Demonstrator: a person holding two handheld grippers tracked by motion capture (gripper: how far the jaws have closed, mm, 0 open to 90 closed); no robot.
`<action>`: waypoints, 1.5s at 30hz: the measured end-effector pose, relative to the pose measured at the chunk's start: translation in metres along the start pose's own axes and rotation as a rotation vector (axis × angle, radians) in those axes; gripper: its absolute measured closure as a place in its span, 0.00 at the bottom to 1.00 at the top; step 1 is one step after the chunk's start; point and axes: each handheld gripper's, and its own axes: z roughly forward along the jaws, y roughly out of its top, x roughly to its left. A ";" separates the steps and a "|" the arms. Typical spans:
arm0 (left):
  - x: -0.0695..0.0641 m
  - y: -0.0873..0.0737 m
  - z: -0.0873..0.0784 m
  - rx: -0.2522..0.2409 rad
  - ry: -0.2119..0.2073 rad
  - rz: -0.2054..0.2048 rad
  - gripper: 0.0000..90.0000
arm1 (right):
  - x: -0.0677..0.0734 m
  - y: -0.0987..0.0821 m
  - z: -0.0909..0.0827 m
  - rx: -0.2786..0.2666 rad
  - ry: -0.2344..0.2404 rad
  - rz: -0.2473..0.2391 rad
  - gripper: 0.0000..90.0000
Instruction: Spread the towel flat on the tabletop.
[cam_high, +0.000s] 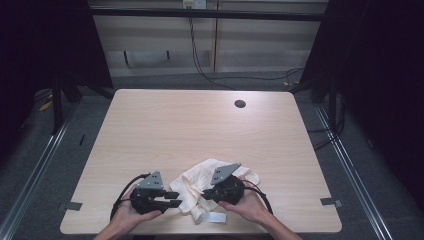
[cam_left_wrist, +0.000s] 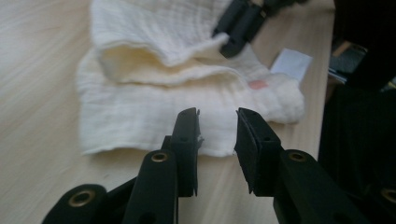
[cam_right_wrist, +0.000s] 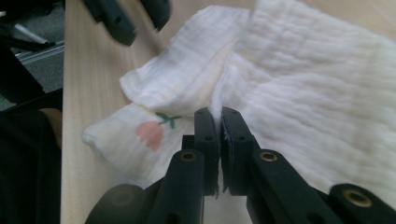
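Note:
A crumpled cream muslin cloth (cam_high: 197, 181) (cam_left_wrist: 154, 107) (cam_right_wrist: 303, 79) lies near the table's front edge. It carries a small pink flower print (cam_right_wrist: 150, 133) and a white label (cam_high: 213, 217) (cam_left_wrist: 292, 63). My left gripper (cam_high: 175, 199) (cam_left_wrist: 217, 114) stands open just left of the cloth, its jaws over the cloth's near edge with nothing between them. My right gripper (cam_high: 205, 195) (cam_right_wrist: 219, 112) is shut on a fold of the cloth from the right side. Each gripper view catches the other gripper farther off, the right one (cam_left_wrist: 238, 28) and the left one (cam_right_wrist: 130, 18).
The light wooden table (cam_high: 200, 125) has a round cable hole (cam_high: 240, 104) at its far right. Tape marks sit at the front corners. Dark floor, metal rails and cables surround the table. The table's front edge is close behind both hands.

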 end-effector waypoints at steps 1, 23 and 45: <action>-0.003 0.000 0.003 0.007 -0.006 0.013 0.78 | -0.002 0.000 -0.003 -0.002 -0.003 0.009 0.96; -0.012 -0.001 0.025 0.040 -0.015 0.118 0.65 | -0.051 -0.020 -0.039 -0.043 -0.106 0.167 0.96; 0.001 0.004 0.003 -0.046 0.063 0.058 0.93 | -0.058 -0.026 -0.056 -0.090 -0.111 0.209 0.97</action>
